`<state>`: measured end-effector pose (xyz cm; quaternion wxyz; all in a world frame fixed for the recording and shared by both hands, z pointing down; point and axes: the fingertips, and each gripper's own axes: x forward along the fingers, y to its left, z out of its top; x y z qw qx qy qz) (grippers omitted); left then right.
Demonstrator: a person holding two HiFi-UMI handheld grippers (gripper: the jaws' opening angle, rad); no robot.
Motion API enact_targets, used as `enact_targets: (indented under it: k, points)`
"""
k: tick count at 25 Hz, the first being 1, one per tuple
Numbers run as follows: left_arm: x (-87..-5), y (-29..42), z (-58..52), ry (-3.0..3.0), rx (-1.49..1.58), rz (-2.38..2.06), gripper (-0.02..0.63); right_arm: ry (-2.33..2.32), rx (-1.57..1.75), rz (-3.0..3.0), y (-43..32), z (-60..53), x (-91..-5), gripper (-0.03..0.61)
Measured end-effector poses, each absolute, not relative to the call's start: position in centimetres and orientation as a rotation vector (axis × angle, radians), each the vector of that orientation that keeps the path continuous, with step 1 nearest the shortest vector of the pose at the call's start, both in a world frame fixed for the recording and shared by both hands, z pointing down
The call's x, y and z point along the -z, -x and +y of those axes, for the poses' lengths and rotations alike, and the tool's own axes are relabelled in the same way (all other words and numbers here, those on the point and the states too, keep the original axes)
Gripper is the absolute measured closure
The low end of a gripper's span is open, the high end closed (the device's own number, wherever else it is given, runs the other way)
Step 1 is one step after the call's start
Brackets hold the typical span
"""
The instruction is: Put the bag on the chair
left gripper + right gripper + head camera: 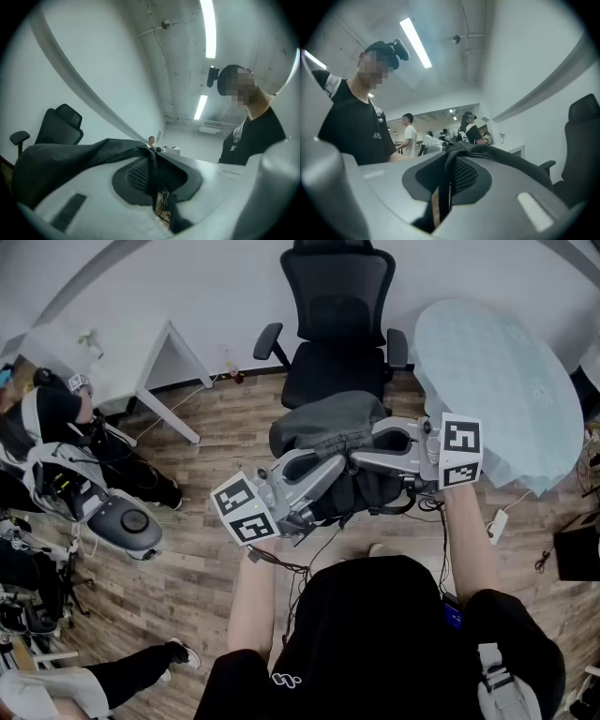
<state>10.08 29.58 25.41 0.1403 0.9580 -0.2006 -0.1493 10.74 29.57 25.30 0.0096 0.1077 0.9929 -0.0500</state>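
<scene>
Left gripper (pixel 323 474) and right gripper (pixel 371 457) are both clamping down on the dark grey bag (pixel 328 424), one from each side. The bag is hanging between them, just on the near side of the black office chair (pixel 335 367).

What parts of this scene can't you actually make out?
Chair base: head view, hidden by its seat and the bag.
Chair: right gripper view, cut off at the right edge.
Distant people: right gripper view, too small.
Bag's underside: head view, hidden by the bag itself.
</scene>
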Motion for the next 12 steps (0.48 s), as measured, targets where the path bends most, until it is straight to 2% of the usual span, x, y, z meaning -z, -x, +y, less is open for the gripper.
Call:
enact_targets:
  k: [12]
  points:
    - [-26.2,-8.4,32.6,-2.766,0.446,-0.532,0.583,-0.224,0.281,3.116,-9.0,32.6,-26.3,0.535]
